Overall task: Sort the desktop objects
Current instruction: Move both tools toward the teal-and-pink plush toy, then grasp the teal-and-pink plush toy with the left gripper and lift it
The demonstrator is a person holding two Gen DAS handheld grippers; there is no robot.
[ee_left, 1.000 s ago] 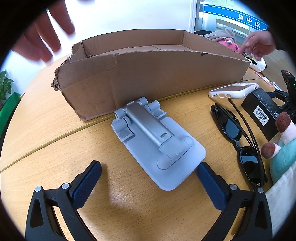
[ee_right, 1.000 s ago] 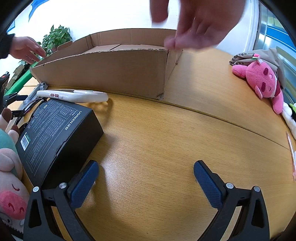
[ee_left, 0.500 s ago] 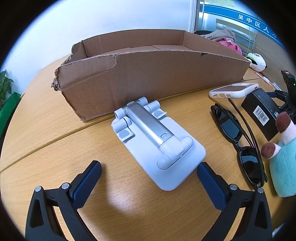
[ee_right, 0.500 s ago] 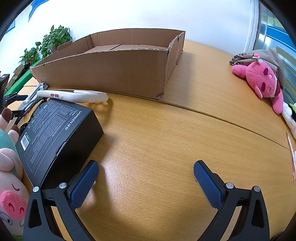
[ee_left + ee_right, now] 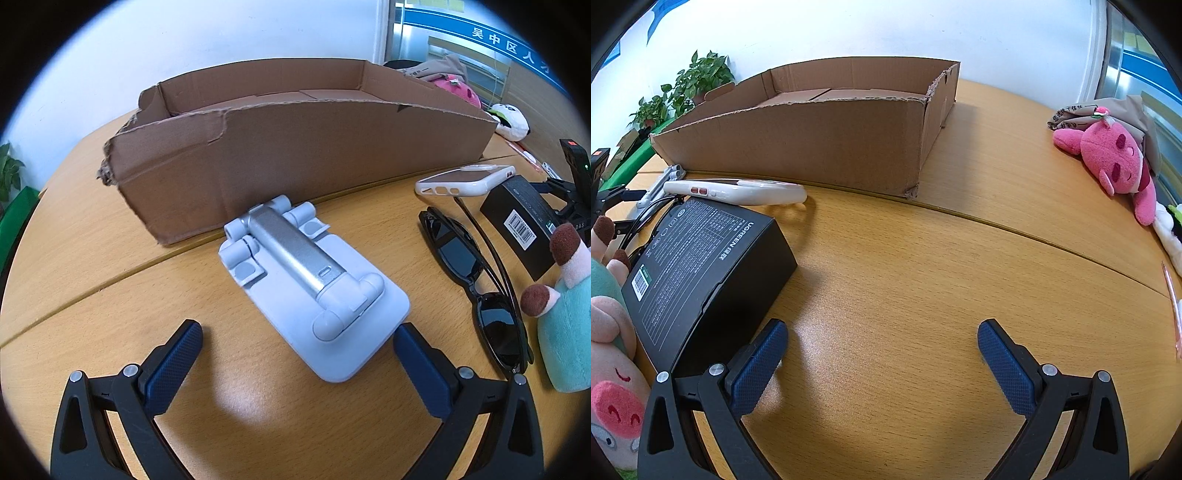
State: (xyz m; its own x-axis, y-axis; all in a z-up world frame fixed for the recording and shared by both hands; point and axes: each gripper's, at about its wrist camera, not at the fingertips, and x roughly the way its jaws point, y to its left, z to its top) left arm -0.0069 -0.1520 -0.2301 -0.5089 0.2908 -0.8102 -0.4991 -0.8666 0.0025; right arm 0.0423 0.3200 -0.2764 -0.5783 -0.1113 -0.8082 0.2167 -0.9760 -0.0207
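Right now the left hand-held gripper point(image 5: 297, 341) gapes wide, empty, with the folded phone stand point(image 5: 308, 286) lying at twelve o'clock before the cardboard box point(image 5: 295, 147). Right hand-held gripper point(image 5: 882, 343) also open, empty. Closing off-centre could skid the slick stand across the tabletop point(image 5: 92, 258).

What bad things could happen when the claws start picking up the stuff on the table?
1. The left claw is open around the near end of the white phone stand. It lies flat and wide, so it may slip out.
2. The sunglasses lie close beside the stand and could get bumped or scratched.
3. The right claw is open over bare table; swinging toward the black box could knock the white phone behind it.
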